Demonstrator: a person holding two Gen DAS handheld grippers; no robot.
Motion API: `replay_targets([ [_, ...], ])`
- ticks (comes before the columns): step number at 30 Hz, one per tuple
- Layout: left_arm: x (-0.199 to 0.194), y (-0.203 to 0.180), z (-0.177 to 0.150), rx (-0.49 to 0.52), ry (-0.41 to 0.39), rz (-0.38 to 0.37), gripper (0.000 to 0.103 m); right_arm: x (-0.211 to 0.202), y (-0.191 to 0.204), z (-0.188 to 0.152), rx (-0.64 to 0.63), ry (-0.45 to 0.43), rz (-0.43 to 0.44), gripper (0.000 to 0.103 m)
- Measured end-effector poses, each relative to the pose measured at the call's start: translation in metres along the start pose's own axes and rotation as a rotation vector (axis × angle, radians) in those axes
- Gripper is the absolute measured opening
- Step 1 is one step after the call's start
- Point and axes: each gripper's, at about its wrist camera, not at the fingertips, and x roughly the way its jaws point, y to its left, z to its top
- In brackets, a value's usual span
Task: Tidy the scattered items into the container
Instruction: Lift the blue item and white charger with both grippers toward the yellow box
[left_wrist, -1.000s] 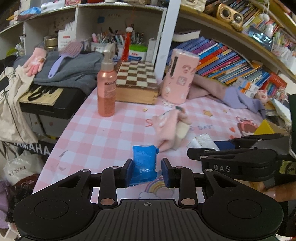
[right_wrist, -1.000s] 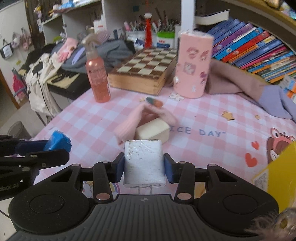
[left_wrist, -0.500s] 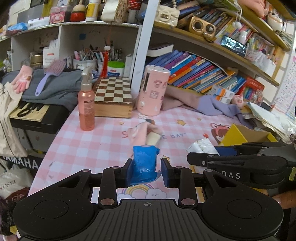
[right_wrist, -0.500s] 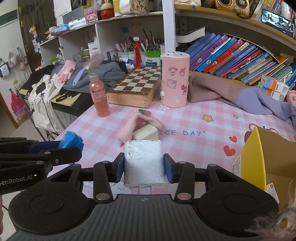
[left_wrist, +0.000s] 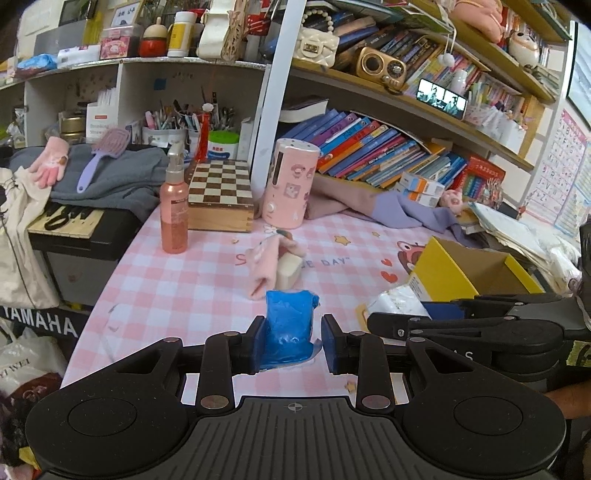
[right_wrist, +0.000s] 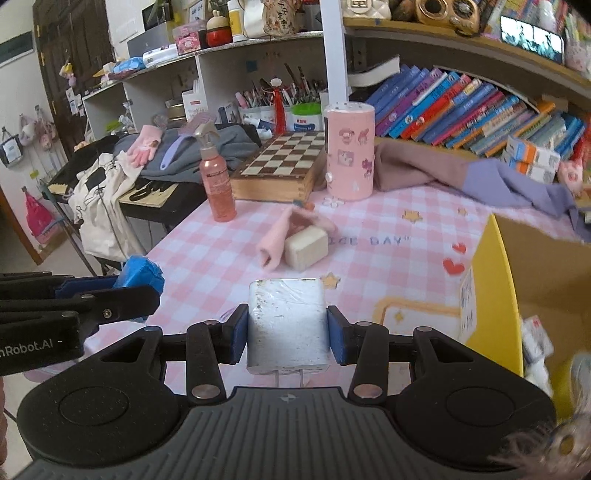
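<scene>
My left gripper (left_wrist: 293, 332) is shut on a crumpled blue packet (left_wrist: 290, 325) and holds it above the pink checked tablecloth (left_wrist: 192, 291). To its right, my right gripper (right_wrist: 287, 332) is shut on a white charger plug (right_wrist: 287, 321), prongs toward the camera. The right wrist view shows the blue packet (right_wrist: 142, 275) off to the left. An open yellow cardboard box (right_wrist: 491, 295) stands at the right, close beside the charger; the left wrist view places this box (left_wrist: 443, 273) beyond the right gripper's fingers (left_wrist: 402, 321). A pink glove (left_wrist: 264, 262) and a cream block (left_wrist: 290, 273) lie mid-table.
At the back stand a pink spray bottle (left_wrist: 173, 218), a chessboard box (left_wrist: 219, 195) and a pink cylinder (left_wrist: 290, 184). A mauve and purple cloth (left_wrist: 391, 210) lies before the books. The table's left edge (left_wrist: 107, 280) drops to bags and a keyboard.
Both grippers have drawn back, risen and swung right, each still holding its item. The yellow box has come into view and now sits close on the right.
</scene>
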Motion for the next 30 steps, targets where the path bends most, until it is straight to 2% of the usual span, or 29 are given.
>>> replay_targets([
  [16,-0.055,-0.012,-0.043,0.039,0.024,-0.042,0.03,-0.058,0.03,-0.056,0.045,-0.01,-0.022,0.041],
  [30,-0.064,-0.043,-0.064,0.131,0.081,-0.169,0.03,-0.102,0.023,-0.102,0.169,-0.004,-0.115,0.041],
])
